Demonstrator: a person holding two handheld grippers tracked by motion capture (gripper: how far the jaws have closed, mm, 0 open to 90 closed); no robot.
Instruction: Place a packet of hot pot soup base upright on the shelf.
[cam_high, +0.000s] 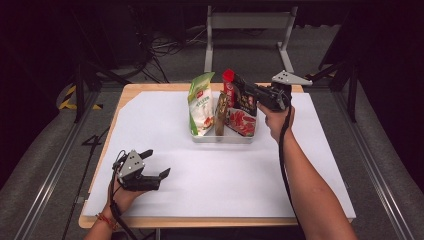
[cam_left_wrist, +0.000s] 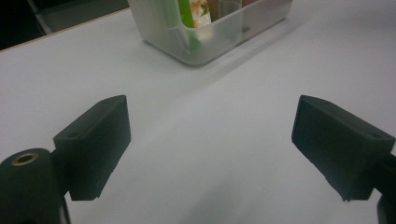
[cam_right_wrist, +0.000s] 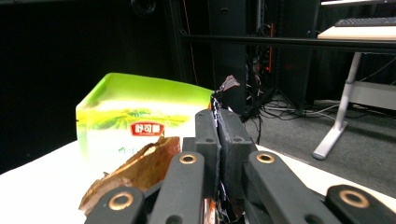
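Right tongs clamped on dark packet

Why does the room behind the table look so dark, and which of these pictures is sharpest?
High view: light falls on the white table while the room behind stays nearly black. Left gripper view: the clear bin is soft and its table washed out. Right gripper view: the right tool, pinched on a dark packet, is sharp; the green snack bag glows overexposed.
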